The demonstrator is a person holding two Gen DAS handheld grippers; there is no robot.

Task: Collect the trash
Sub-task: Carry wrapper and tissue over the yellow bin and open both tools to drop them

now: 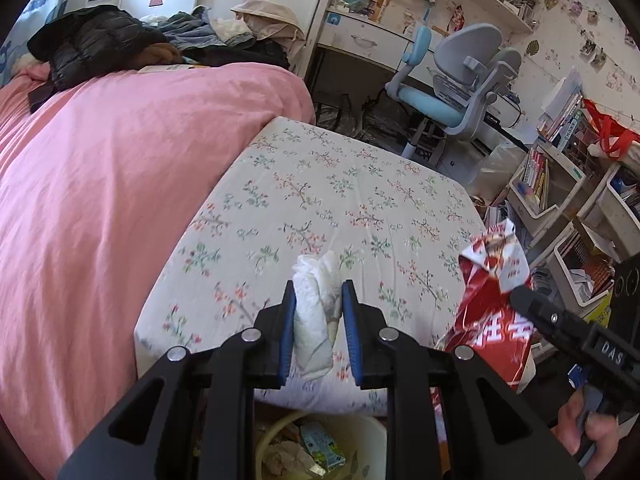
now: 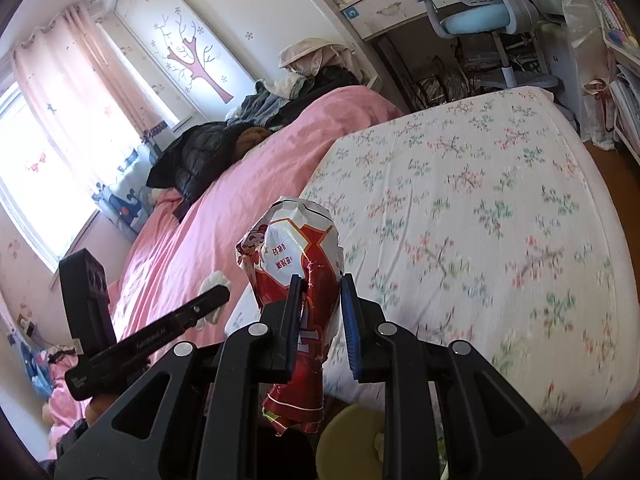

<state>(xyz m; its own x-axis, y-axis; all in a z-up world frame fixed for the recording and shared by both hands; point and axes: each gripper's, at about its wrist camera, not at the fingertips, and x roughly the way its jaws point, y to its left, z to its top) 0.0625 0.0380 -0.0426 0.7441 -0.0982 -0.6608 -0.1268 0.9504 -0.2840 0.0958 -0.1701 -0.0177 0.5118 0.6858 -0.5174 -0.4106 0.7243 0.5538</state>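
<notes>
We clamp a crumpled white paper tissue (image 1: 316,320) in our left claw (image 1: 319,316), above the bed's floral white sheet (image 1: 340,184); our right claw (image 2: 320,312) pinches a crinkled red-and-white foil snack bag (image 2: 298,276) over the same sheet; a pale yellow round waste bin (image 1: 360,444) with litter inside sits just below the sheet's near edge, under both claws.
</notes>
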